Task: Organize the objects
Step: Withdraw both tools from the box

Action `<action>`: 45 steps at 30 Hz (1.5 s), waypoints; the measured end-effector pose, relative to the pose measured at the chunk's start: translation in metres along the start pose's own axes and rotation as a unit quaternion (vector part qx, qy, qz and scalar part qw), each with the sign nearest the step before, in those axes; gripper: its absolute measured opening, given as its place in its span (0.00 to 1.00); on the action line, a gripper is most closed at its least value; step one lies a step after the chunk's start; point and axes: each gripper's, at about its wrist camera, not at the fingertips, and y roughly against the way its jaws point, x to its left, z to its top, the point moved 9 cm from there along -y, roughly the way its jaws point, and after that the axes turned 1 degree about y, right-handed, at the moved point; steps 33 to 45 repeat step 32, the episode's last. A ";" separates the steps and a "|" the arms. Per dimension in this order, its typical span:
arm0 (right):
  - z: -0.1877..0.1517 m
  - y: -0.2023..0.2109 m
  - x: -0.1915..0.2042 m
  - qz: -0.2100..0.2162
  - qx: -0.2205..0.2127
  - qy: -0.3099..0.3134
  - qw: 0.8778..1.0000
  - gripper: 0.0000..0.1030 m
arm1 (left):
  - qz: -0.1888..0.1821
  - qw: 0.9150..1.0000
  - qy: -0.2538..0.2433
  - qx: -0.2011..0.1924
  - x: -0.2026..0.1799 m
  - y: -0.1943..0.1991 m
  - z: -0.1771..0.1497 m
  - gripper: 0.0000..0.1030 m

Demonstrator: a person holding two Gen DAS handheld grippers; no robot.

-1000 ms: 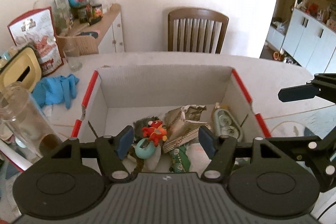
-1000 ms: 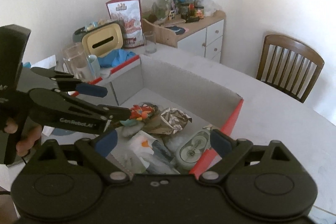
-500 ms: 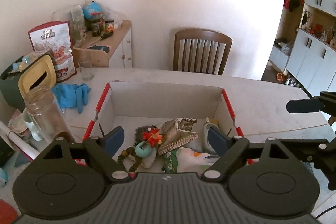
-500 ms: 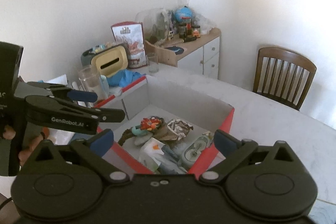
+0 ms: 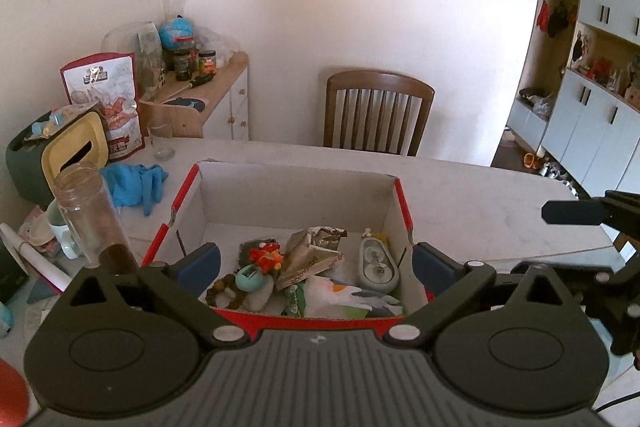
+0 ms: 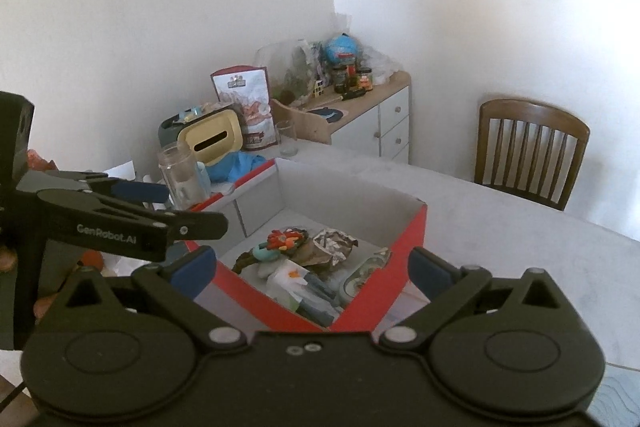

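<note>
Left wrist view: left claw [image 5: 316, 263] spread wide, holding nothing, both blue pads raised above the near end of the open red-sided cardboard box [image 5: 296, 187] on the pale marble counter [image 5: 480, 203]. Between the pads, inside the box: red-orange plush toy [image 5: 266, 254] on a teal round ring [image 5: 250, 277], crumpled silver-brown foil wrapper [image 5: 316, 253] just right of the toy, pale green oval tape-dispenser-like case [image 5: 378, 263] against the right wall, green-white packet [image 5: 296, 301] nearest the claw. Left of the left pad, outside the box, a clear glass jar [image 5: 90, 215] with brown residue at the bottom; beyond it a crumpled blue cloth [image 5: 134, 183], a yellow-lidded dark bin [image 5: 76, 151] and a red-white printed bag [image 5: 106, 103]. Wooden slat-back chair [image 5: 378, 115] far ahead past the counter. Right claw's blue fingertip [image 5: 572, 213] pokes in at the right edge, well apart from the box

Right wrist view: right claw [image 6: 312, 265] also wide and empty, pads straddling the near red corner of the box [image 6: 416, 239], above it. The left claw [image 6: 160, 207] shows to the left, level with the box's left side, its jaws apart, not touching anything. Jar [image 6: 182, 179] stands just behind it, outside the box. Toy [image 6: 282, 239] and foil wrapper [image 6: 334, 243] lie mid-box ahead of the pads
</note>
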 end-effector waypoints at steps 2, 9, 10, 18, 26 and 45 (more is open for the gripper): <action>-0.002 0.004 -0.003 -0.007 -0.005 -0.006 1.000 0.99 | 0.003 1.000 -0.006 -0.002 -0.003 0.002 -0.002 1.00; -0.007 0.010 -0.010 -0.016 -0.010 -0.020 1.000 0.99 | 0.008 1.000 -0.011 -0.008 -0.009 0.008 -0.006 1.00; -0.007 0.011 -0.011 -0.016 -0.011 -0.023 1.000 0.99 | 0.007 1.000 -0.010 -0.008 -0.009 0.008 -0.007 1.00; -0.008 0.014 -0.014 -0.015 -0.013 -0.032 0.999 0.99 | 0.006 1.000 -0.012 -0.002 -0.015 0.005 -0.009 1.00; -0.016 0.017 -0.016 -0.020 -0.011 -0.044 0.999 0.99 | 0.013 1.000 -0.011 0.001 -0.017 0.001 -0.008 1.00; -0.022 0.021 -0.021 -0.027 -0.009 -0.053 0.998 0.99 | 0.008 1.000 -0.012 0.002 -0.023 0.000 -0.007 1.00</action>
